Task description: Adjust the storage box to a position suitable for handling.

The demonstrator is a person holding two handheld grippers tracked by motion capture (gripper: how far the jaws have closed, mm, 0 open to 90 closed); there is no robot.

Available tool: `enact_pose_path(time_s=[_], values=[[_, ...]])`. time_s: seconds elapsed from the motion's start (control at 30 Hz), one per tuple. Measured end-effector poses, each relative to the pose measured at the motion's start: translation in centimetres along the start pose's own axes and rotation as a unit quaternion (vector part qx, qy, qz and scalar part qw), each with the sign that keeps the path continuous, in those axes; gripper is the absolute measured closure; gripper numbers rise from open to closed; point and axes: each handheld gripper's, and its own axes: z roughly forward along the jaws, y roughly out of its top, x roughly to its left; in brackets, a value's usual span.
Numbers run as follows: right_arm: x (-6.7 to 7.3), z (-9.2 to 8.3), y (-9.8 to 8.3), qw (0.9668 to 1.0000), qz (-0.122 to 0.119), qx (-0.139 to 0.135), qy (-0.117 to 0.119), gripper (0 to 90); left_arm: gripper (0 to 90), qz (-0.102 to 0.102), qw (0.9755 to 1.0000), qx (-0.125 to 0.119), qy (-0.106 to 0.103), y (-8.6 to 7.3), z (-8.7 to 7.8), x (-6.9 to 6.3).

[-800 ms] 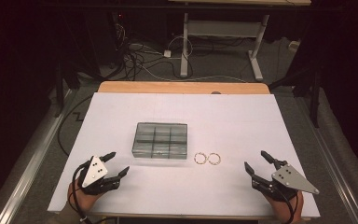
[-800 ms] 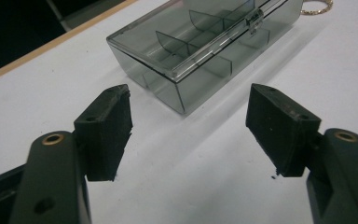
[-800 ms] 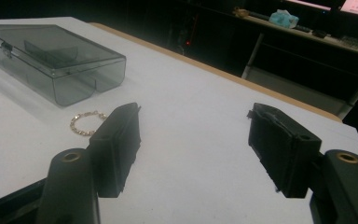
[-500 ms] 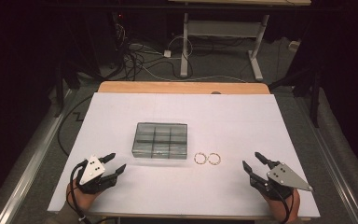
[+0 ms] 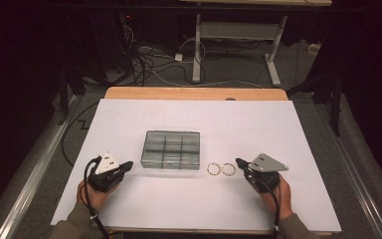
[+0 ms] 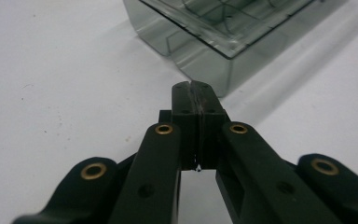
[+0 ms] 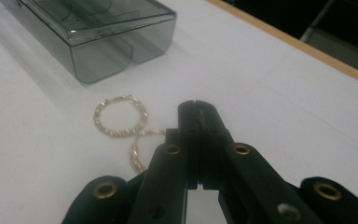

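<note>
Gold-coloured chain rings, two, side by side, touching, laid toward near edge of white tabletop, just right of smoked clear compartment box. Pair's long axis run parallel to near edge. Right tongs nearer, tips just beside right-hand ring; jaws pressed shut, nothing gripped. Left tongs pointed at box's near-left corner, likewise shut, empty.
</note>
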Motion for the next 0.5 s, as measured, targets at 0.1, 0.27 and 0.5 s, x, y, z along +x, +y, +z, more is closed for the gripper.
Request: enact_pose_path(time_s=[0.1, 0.27, 0.5], values=[[0.6, 2.7, 1.4, 0.9996, -0.011, 0.021, 0.018, 90.0, 86.0, -0.011, 0.9999, 0.005, -0.005, 0.5, 1.0, 0.8], [1.8, 6.6, 3.1, 0.9968, -0.027, 0.060, 0.045, 90.0, 85.9, -0.019, 0.9996, 0.016, -0.013, 1.3, 2.5, 1.2], [2.8, 9.5, 4.3, 0.9933, -0.044, 0.089, 0.059, 89.5, 85.8, -0.018, 0.9995, 0.023, -0.015, 2.0, 3.8, 1.1]])
